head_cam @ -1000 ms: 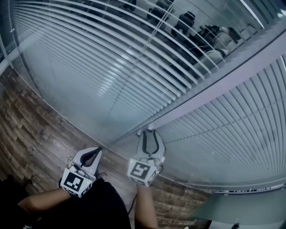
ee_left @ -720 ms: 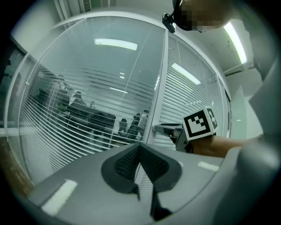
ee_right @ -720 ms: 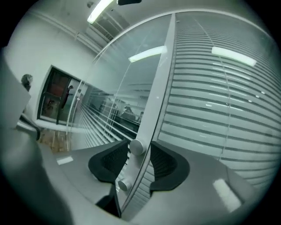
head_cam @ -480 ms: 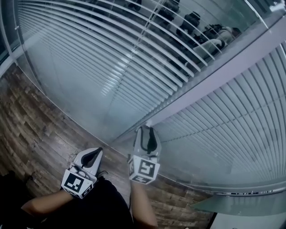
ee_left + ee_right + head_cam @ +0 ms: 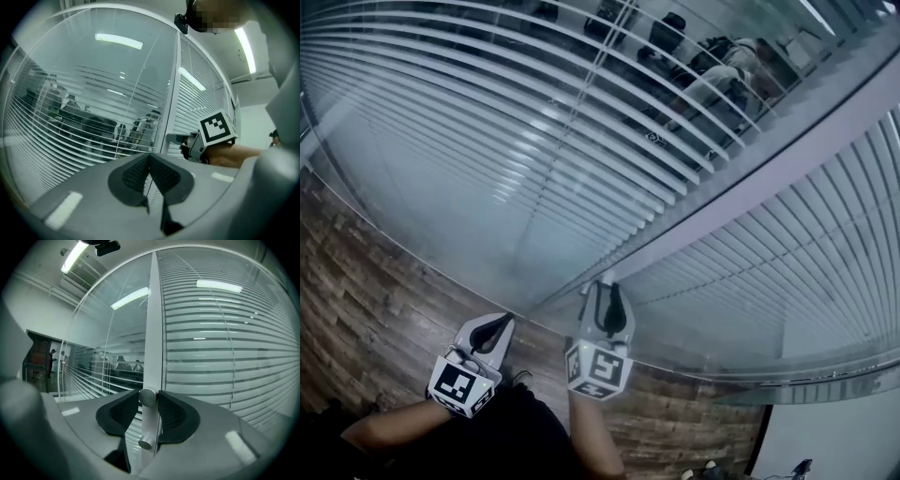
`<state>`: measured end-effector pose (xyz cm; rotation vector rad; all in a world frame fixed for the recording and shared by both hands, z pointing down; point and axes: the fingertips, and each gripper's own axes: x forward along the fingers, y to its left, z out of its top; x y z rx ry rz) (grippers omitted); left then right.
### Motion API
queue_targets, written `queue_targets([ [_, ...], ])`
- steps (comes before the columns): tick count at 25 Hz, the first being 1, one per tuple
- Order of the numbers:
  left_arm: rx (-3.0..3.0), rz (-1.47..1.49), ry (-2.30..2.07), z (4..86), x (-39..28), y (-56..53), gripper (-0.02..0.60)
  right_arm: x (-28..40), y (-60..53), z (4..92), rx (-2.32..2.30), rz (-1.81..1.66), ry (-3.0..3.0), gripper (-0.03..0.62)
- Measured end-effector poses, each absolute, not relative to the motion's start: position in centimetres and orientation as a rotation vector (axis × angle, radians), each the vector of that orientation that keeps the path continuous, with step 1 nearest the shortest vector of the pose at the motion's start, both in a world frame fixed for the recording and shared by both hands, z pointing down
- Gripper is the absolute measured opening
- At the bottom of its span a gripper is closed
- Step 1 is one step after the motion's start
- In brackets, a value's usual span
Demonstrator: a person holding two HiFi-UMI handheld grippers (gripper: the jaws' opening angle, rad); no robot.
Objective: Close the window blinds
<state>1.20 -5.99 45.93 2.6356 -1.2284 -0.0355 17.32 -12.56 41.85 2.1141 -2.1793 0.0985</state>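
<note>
Fingers (image 5: 123, 414) of right gripper (image 5: 150, 405), just closing, on frame-edge knob (image 5: 148, 396).

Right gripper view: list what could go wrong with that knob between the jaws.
1. The right gripper's jaws have just been closing on the small round knob. They hold it only near their tips, so it may slip out when twisted.
2. A second knob sits lower between the jaws and might get bumped or caught during the turn.
</note>
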Motion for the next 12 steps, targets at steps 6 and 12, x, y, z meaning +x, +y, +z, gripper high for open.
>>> queue_targets([
  [6, 2.687, -0.034, -1.125, 45.8, 1.0, -7.6, 0.002, 16.8, -12.5, 41.7, 2.011, -0.103, -2.063, 0.13],
  [12, 2.713, -0.049, -1.055, 45.1, 0.2, -9.2, 0.002, 16.2, -12.7, 41.1, 1.851, -0.273, -1.954, 0.13],
])
